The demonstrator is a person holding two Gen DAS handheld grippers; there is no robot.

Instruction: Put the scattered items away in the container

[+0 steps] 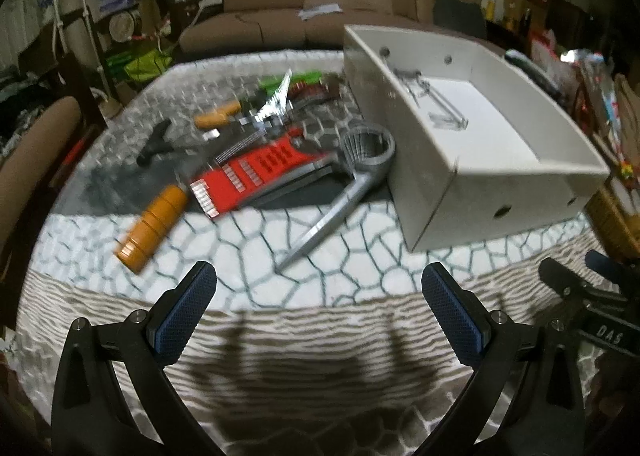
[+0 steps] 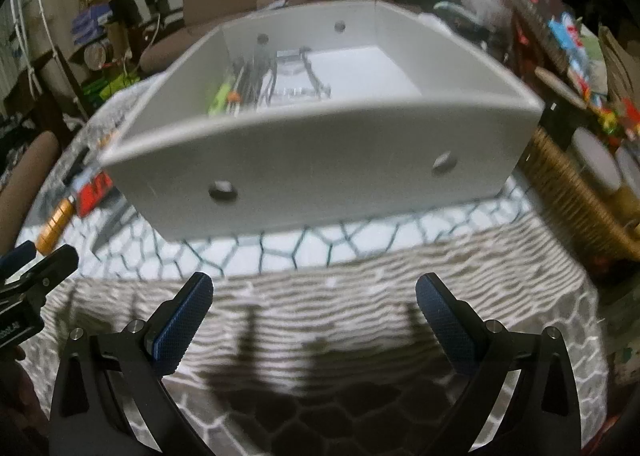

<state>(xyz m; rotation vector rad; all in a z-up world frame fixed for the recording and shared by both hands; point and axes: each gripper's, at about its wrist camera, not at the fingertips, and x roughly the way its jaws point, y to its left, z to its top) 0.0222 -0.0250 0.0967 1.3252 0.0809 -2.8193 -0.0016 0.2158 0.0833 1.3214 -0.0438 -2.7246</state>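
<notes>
While both grippers hover above the near edge of the worktop, the left gripper (image 1: 319, 296) has its jaws spread wide with nothing between them, and the right gripper (image 2: 314, 306) is likewise wide apart and empty. A white open-topped container (image 1: 420, 175) sits toward the right side of the worktop on a patterned cloth (image 1: 352, 223), with a few utensils already lying inside near its far left corner. Left of it, the scattered items lie in a loose heap: a red grater (image 1: 256, 171), a grey metal press (image 1: 360, 159) touching the container's side, an orange handle (image 1: 152, 225) nearest the front edge, and a black tool (image 1: 156, 143) further back.
</notes>
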